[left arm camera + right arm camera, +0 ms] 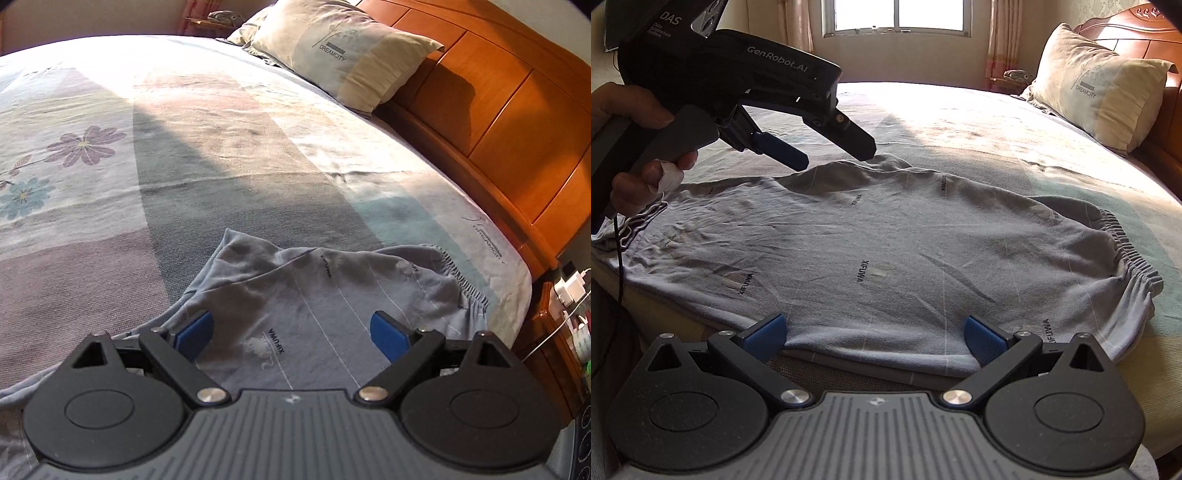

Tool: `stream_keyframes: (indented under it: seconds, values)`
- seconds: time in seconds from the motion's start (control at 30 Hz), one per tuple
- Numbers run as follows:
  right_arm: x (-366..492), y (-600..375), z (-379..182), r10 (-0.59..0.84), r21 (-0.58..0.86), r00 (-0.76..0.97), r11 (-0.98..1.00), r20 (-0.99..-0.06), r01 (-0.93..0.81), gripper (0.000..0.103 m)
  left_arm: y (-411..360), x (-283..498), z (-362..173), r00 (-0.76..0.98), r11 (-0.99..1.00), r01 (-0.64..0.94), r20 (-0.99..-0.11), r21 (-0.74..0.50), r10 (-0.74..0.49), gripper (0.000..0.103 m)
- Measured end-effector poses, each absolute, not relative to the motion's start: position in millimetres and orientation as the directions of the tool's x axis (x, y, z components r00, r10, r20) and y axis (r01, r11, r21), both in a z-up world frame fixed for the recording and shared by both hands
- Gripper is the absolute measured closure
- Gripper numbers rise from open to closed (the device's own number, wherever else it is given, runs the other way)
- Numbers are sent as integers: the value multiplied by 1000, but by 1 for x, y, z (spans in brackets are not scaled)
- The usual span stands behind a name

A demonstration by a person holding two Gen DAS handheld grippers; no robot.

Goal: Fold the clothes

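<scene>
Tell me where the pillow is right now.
The pillow leans against the wooden headboard at the far right of the right wrist view, well beyond the grey garment; the left wrist view shows it top centre.

The grey printed pyjama trousers (332, 295) run under the left gripper's body and off frame; 1 dark square object (581, 443) is cut at the right edge, unidentifiable; bedside clutter (576, 328) unreadable.

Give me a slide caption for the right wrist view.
Grey garment spread on the bed; right gripper open at its near edge, left gripper open above its far edge.
</scene>
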State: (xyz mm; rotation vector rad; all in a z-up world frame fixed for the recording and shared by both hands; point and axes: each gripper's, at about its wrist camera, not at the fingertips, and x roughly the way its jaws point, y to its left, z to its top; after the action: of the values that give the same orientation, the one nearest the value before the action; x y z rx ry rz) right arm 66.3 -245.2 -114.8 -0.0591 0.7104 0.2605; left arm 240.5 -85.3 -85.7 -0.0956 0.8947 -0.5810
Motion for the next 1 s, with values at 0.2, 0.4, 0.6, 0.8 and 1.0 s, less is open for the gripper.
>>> stream_keyframes:
  seconds: [0.2, 0.4, 0.6, 0.8, 1.0]
  values:
    - [67, -247, -114, 224, 43, 724, 965, -652, -259, 0, -97, 266, -101, 472, 851, 427, -728, -305, -497, 5]
    - [67, -246, -114, 218, 38, 726, 966, -653, -256, 0, -92, 246, -76, 484, 814, 464, -669, -350, -564, 6]
    - [67, -246, -115, 219, 39, 725, 966, -653, -257, 0, -113, 262, -96, 484, 851, 449, -726, -273, -488, 6]
    - [67, -246, -115, 222, 43, 722, 965, -655, -257, 0, -114, 244, -80, 492, 848, 460, -719, -265, -492, 6]
    - [67, -246, -115, 221, 44, 726, 966, -651, -254, 0, -82, 200, -33, 568, 871, 434, -682, -228, -461, 5]
